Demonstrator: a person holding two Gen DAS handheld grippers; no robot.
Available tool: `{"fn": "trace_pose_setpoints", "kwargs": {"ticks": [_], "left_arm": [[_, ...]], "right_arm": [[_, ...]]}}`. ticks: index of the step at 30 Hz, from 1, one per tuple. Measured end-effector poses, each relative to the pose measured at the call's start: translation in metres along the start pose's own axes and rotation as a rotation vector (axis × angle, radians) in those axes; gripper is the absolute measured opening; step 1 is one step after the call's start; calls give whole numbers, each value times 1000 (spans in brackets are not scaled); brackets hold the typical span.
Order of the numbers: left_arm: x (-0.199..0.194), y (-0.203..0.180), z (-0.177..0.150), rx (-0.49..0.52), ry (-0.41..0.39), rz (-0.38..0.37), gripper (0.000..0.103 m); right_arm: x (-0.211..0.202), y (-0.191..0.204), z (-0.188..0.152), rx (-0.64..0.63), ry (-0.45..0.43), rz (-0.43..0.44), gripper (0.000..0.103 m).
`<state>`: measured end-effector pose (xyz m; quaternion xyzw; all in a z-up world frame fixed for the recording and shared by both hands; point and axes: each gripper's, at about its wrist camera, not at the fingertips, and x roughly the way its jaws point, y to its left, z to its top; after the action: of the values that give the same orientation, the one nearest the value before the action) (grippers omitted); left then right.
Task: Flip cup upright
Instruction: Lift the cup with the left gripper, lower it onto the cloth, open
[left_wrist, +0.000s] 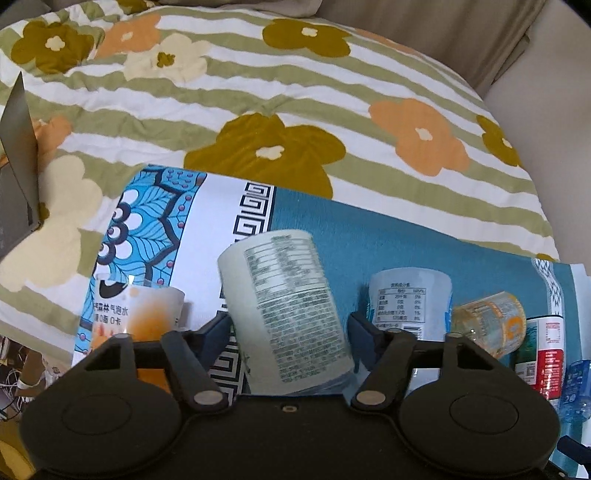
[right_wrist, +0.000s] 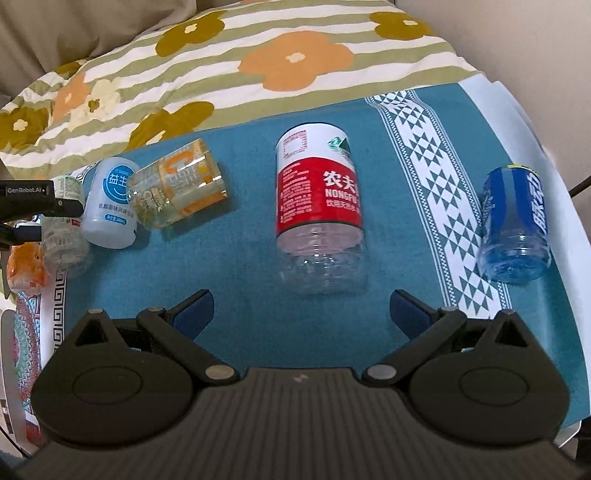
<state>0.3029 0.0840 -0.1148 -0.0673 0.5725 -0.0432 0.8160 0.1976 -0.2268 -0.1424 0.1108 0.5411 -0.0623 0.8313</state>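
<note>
In the left wrist view my left gripper (left_wrist: 290, 325) is shut on a pale green labelled cup (left_wrist: 284, 310), held tilted above the mat. The same cup shows small in the right wrist view (right_wrist: 64, 221) at the far left, between the left gripper's fingers. My right gripper (right_wrist: 301, 308) is open and empty above the teal mat (right_wrist: 229, 266). In front of it lies a red-labelled clear cup (right_wrist: 317, 206) with its open end towards me. An orange-printed clear cup (right_wrist: 181, 188) lies on its side further left.
A white and blue cup (right_wrist: 110, 203) stands beside the orange-printed one. A blue cup (right_wrist: 515, 225) lies at the mat's right. An orange cup (left_wrist: 147, 314) stands left of my left gripper. The mat lies on a flowered quilt (left_wrist: 295, 110). A laptop (left_wrist: 16, 177) is at the far left.
</note>
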Motion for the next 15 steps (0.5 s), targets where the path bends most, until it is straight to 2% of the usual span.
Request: {"fn": "trace_pose_setpoints", "kwargs": {"ticks": [8, 15], "left_arm": [[-2, -2, -2, 20, -10, 5, 71], [-20, -6, -10, 30, -44, 19, 70]], "right_arm": [[0, 3, 2, -8, -4, 9, 103], [-10, -2, -2, -8, -32, 28, 103]]}}
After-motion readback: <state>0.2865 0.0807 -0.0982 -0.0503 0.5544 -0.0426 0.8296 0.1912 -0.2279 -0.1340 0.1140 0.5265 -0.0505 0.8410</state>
